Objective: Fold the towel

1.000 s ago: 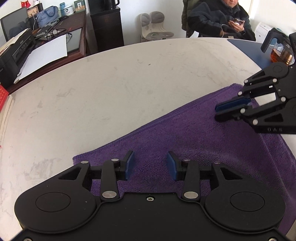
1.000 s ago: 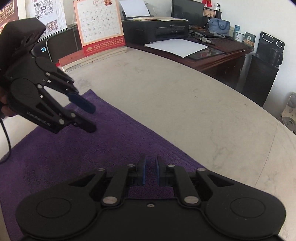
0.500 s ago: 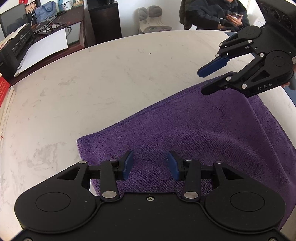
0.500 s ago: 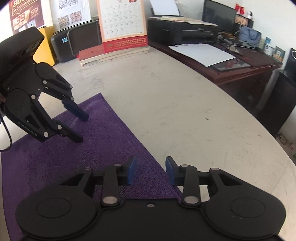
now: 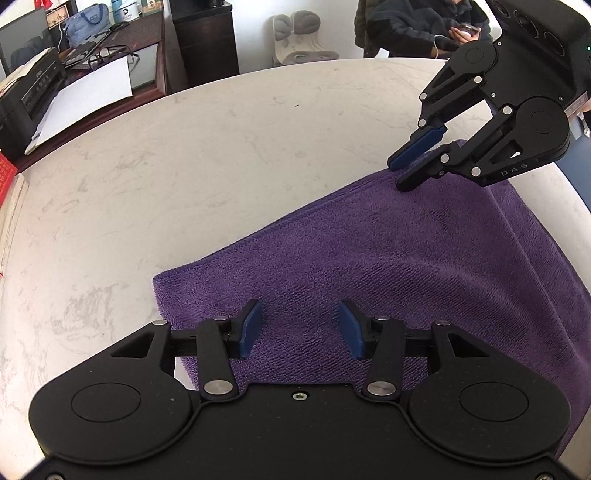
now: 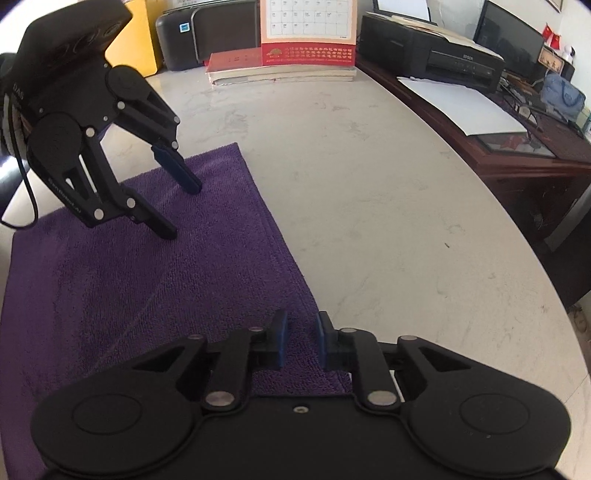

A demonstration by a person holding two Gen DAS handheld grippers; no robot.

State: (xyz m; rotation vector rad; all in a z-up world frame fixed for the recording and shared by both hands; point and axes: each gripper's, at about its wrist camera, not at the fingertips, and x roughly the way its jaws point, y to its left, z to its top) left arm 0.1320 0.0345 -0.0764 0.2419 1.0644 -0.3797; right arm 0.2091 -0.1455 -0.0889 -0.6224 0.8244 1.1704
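Note:
A purple towel lies flat on the white marble table. My left gripper hovers over one end of the towel near its corner, its jaws wide apart and opening, with nothing pinched between them. My right gripper points down at the towel's long edge near the other corner. Its jaws are closing to a narrow gap; towel shows under the gap, and I see no fold of it pressed between the pads.
A calendar on stacked books and a black case stand at one end of the table. Beyond its curved edge is a dark desk with a printer and paper. A seated person is behind the far side.
The right gripper rolled and came down to the towel's edge; its jaws spread, then narrowed. The left gripper kept its place, jaws slightly wider.

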